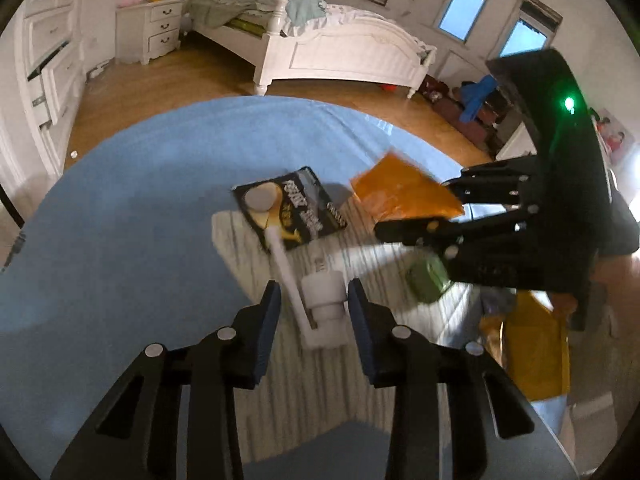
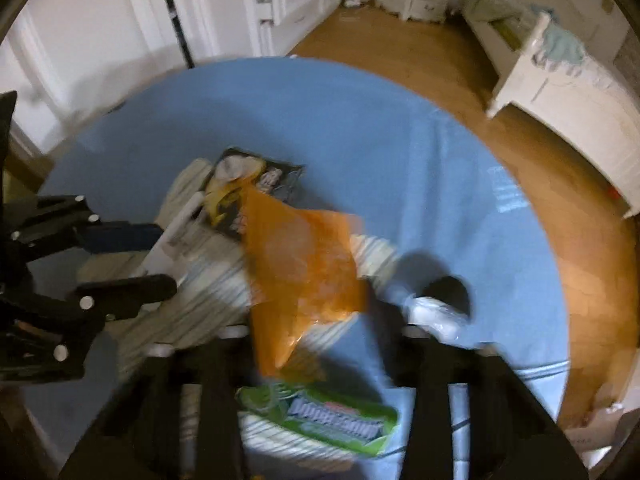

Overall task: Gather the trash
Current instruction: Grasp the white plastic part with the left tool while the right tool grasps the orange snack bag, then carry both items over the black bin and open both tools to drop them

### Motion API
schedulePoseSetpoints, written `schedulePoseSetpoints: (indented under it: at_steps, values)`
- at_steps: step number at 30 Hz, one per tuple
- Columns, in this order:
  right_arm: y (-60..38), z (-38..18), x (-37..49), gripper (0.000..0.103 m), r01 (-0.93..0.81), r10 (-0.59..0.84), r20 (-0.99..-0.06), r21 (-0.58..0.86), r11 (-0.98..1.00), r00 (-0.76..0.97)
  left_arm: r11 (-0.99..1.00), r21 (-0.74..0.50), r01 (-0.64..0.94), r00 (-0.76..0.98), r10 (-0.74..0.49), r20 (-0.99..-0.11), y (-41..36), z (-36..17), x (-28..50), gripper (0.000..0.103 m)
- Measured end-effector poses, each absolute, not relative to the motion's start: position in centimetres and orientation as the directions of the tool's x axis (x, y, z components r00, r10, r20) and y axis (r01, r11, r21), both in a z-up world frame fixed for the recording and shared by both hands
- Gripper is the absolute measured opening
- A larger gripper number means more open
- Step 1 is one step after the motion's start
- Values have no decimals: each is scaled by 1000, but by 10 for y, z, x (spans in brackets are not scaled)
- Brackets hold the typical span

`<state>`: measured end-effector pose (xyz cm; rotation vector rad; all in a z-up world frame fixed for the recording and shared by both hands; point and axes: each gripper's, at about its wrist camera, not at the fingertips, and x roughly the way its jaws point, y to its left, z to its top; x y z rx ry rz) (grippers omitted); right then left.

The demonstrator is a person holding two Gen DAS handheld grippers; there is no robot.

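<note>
A white dustpan (image 1: 324, 300) with a white handle lies on a striped cloth (image 1: 360, 256) on the blue table. My left gripper (image 1: 314, 312) is open, its fingers either side of the dustpan's socket. A black snack packet (image 1: 296, 208) lies on the pan's far end; it also shows in the right wrist view (image 2: 256, 184). My right gripper (image 1: 416, 216) is shut on an orange wrapper (image 1: 404, 194) and holds it above the cloth; the wrapper (image 2: 304, 272) hangs blurred in its own view. A green packet (image 2: 320, 420) lies under it.
The round blue table (image 1: 120, 220) stands on a wooden floor. A crumpled white wrapper (image 2: 436, 312) lies on the table at the right. A white bed (image 1: 340, 52), nightstand (image 1: 148, 32) and drawers (image 1: 52, 60) stand behind. Yellow packaging (image 1: 536, 352) is at lower right.
</note>
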<state>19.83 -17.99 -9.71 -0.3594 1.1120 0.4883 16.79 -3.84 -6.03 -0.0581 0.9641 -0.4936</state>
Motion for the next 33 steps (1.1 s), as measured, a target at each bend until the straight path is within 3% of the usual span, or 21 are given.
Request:
schedulePoseSetpoints:
  at_steps: [2,4,9,16,25,33]
  values:
    - [-180,-89,188,25,-540,191,-905,-49,840,379,886,-260,385,465,-430,-774,-37,-60,166,35]
    - [-186,-77,178,25,-525,235,-888,-8,851,394,886,-254,389,466,-426,-776,-35,-60,164,30]
    - [-213,-40,143,25,-473,361,-811,120,873,460,889,-234,394,476,-415,-775,-32,-61,161,29]
    - [-278,-4,70,25,-361,507,-613,356,862,606,892,-254,373,524,-429,-736,-29,-45,148,28]
    - [-362,-22,-9,25,-142,426,-477,522,841,769,829,-248,502,570,-532,-626,-92,13,105,28]
    - [-441,-49,-60,25,48,279,-490,554,831,826,691,-270,671,436,-662,-610,-201,19,71,28]
